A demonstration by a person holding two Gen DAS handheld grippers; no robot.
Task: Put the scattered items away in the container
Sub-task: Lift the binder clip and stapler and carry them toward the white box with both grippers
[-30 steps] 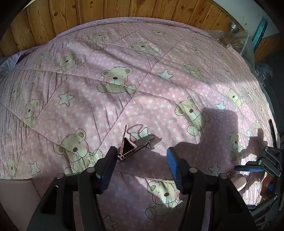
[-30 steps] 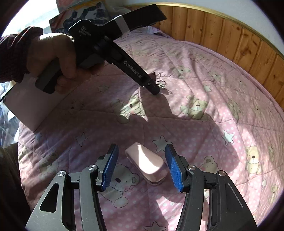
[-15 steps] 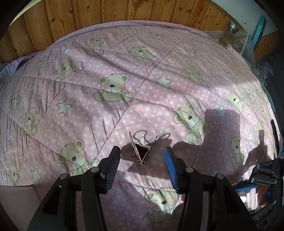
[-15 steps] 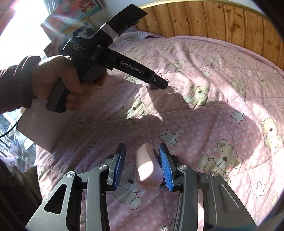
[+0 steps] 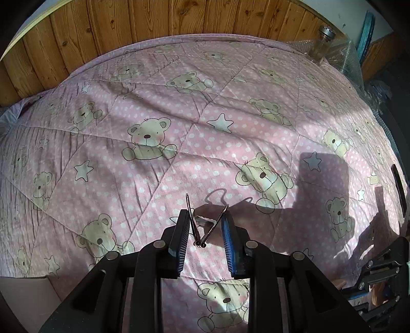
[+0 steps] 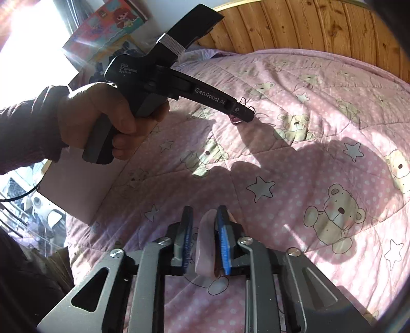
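Note:
A metal binder clip (image 5: pixel 205 226) lies on the pink bear-print quilt (image 5: pixel 159 107) with its wire handles spread in a V. My left gripper (image 5: pixel 205 217) is shut on it, both blue pads touching the handles. In the right wrist view a hand (image 6: pixel 102 123) holds that left gripper (image 6: pixel 241 114), with the clip (image 6: pixel 234 120) at its tip. My right gripper (image 6: pixel 205 214) is shut on a pale pink case (image 6: pixel 205 246), which stands on edge between the pads, above the quilt. A pale box (image 6: pixel 77 184) sits at the quilt's left edge, behind the hand, its inside hidden.
A wood-panelled wall (image 5: pixel 153 23) borders the bed. A glass jar (image 5: pixel 323 43) and clear plastic wrap (image 5: pixel 348 59) stand at the far right corner. A dark flat item (image 5: pixel 398 184) lies at the right edge. Picture books (image 6: pixel 110 33) lean behind the box.
The left gripper moved forward over the binder clip and narrowed onto its handles. The right gripper closed on the pink case and raised it, turning it on edge.

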